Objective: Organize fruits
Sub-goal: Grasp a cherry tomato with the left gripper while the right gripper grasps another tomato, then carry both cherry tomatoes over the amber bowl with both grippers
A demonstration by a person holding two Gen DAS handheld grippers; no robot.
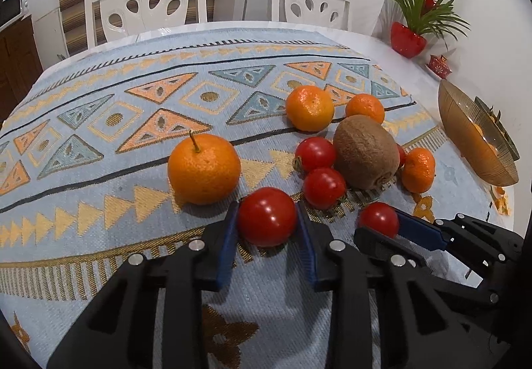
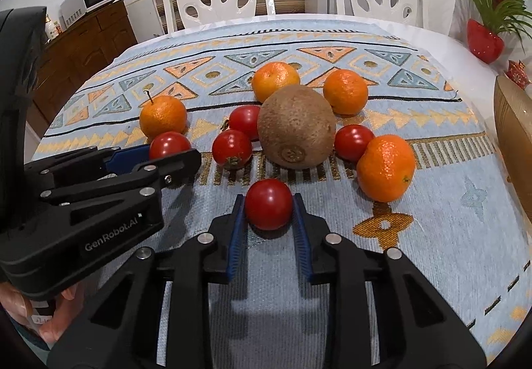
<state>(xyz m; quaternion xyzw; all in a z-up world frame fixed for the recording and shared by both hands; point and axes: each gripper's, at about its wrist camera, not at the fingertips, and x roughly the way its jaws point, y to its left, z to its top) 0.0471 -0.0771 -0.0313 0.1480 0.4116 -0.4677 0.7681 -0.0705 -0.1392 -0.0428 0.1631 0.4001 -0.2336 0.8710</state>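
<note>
Table under a patterned cloth, fruit loose on top

On the table's blue-and-orange woven cloth a kiwi lies mid-cluster, with mandarins at 9, 12, 1 and 4 o'clock, tomatoes from 3 round to 10, and a gold bowl far out at 3.
</note>
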